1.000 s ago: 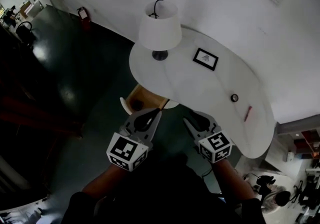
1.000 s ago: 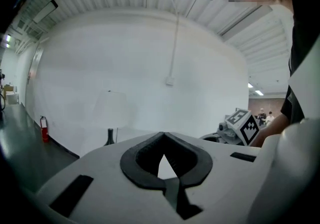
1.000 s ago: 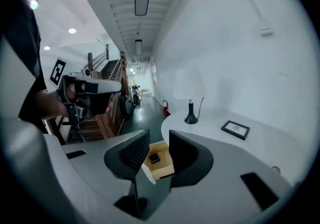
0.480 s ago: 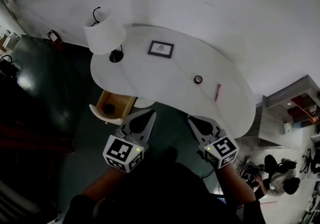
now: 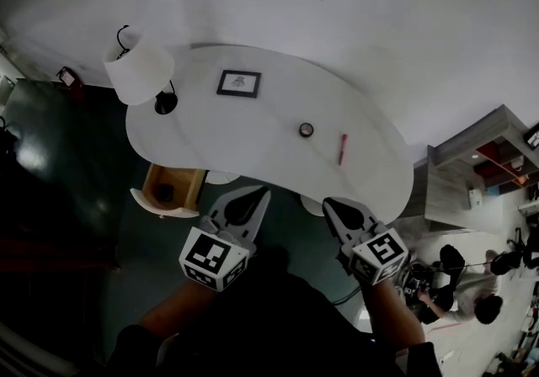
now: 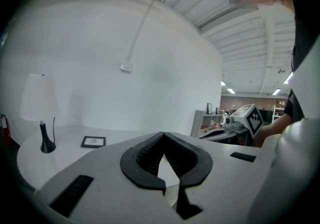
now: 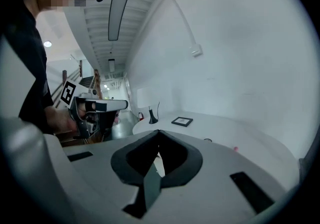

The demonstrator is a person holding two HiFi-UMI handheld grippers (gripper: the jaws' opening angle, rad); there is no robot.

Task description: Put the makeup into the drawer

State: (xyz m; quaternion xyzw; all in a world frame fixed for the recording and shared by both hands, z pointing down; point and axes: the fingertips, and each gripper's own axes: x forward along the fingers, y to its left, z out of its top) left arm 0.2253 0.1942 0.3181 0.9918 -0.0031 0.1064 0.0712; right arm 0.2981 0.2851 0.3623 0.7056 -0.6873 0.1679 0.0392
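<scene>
Both claws low in front of the white worktop (image 5: 253, 140), touching nothing on it. Left claw (image 5: 263, 193) pressed together, tips meeting on nothing. Right claw (image 5: 328, 202) just drawn closed, likewise pinching nothing. Out on the worktop, well apart from either claw: a pink makeup stick (image 5: 343, 149), with a small dark round pot (image 5: 306, 129) near it. Further left, a framed picture (image 5: 239, 83) and a white-shaded lamp (image 5: 139, 72). Under the worktop's left end, the drawer (image 5: 187, 184) pulled open, something small and dark (image 5: 165, 192) inside.
</scene>
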